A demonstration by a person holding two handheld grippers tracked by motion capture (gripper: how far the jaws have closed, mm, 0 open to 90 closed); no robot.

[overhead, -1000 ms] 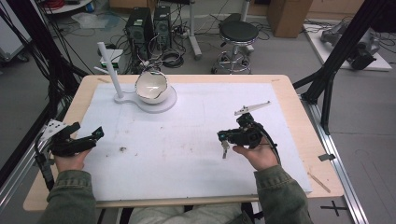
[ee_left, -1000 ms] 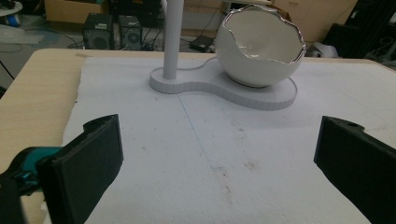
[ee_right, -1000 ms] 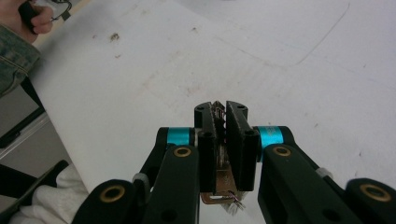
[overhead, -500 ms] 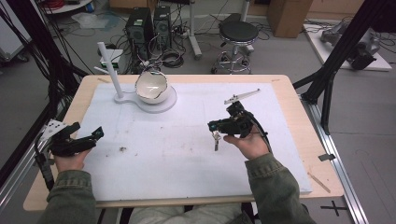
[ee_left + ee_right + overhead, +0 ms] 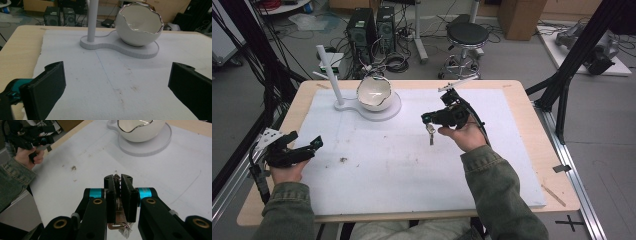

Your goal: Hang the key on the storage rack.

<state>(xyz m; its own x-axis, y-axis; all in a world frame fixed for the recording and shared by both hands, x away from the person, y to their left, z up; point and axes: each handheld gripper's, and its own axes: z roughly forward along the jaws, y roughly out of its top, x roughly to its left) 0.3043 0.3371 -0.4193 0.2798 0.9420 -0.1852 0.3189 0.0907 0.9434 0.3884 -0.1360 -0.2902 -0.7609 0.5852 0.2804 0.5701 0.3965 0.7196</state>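
High view: I see the right gripper (image 5: 428, 119) raised above the counter (image 5: 532, 150), pointing left, forearm angled inward, clamped on keys (image 5: 431, 133) that dangle beneath. Left gripper (image 5: 314, 143) rests low, jaws spread, empty.

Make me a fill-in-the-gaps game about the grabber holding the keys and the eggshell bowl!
1. The right gripper is shut on a bunch of ____.
2. The left gripper has its jaws ____, with nothing between them.
3. The white bowl with the jagged rim sits on a flat white ____.
4. A white pole stands ____ on that same stand.

Missing words: keys; open; stand; upright
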